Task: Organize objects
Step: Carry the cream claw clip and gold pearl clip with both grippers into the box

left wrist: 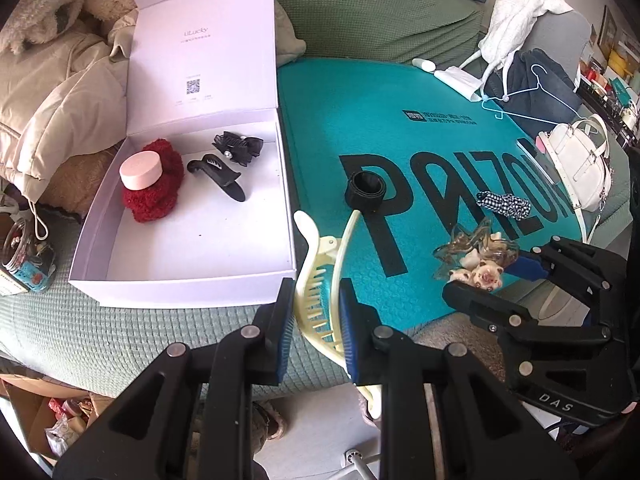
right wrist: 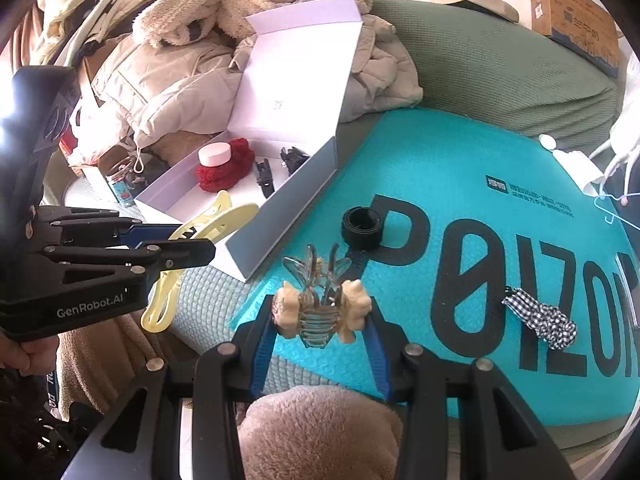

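My left gripper (left wrist: 316, 312) is shut on a cream hair claw clip (left wrist: 320, 280), held above the bed just in front of the open white box (left wrist: 180, 284); it also shows in the right wrist view (right wrist: 200, 220). The box holds a red scrunchie (left wrist: 156, 184) with a pink round case (left wrist: 141, 170) on it, a black claw clip (left wrist: 218, 174) and a black bow clip (left wrist: 240, 146). My right gripper (right wrist: 320, 312) is shut on a clear clip with beige bears (right wrist: 320, 308) over the teal mat (right wrist: 480, 152). A black band (left wrist: 364, 192) and a gingham scrunchie (left wrist: 506, 204) lie on the mat.
Beige jackets (left wrist: 60, 92) are piled behind the box. A glass jar (left wrist: 28, 260) stands left of it. A white handbag (left wrist: 576, 160) and a blue hanger (left wrist: 532, 96) lie at the right. Cardboard boxes (right wrist: 576, 20) stand beyond the green sofa.
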Motion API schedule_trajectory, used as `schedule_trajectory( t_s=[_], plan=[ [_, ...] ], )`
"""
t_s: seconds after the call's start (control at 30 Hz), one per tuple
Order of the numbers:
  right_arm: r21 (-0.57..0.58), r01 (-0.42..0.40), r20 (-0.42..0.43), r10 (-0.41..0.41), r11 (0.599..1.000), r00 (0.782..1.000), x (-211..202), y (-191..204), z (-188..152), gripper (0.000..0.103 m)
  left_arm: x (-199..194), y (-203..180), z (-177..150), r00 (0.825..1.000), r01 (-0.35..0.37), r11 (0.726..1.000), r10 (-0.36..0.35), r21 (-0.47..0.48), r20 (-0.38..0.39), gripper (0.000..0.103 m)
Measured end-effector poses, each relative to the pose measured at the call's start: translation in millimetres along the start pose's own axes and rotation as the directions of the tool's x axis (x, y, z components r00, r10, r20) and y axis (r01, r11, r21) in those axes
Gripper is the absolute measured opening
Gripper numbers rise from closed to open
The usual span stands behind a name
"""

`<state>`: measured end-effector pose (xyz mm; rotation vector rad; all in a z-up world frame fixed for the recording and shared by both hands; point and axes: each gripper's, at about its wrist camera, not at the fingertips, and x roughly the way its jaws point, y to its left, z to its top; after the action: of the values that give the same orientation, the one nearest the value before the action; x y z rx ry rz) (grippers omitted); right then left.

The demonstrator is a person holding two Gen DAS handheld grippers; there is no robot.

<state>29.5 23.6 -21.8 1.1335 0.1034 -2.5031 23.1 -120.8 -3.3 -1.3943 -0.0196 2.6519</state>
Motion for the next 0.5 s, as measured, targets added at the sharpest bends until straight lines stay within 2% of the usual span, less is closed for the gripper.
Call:
schedule_trajectory(
  t_s=[0.5],
  plan=[
    [-0.101, -0.079, -0.025, 0.077, 0.992, 0.997, 14.9, 56.1, 16.1, 0.042, -18.1, 53.6, -15.0, 0.997, -0.073, 0.994, 0.074, -0.076, 0.007, 0.02]
  ],
)
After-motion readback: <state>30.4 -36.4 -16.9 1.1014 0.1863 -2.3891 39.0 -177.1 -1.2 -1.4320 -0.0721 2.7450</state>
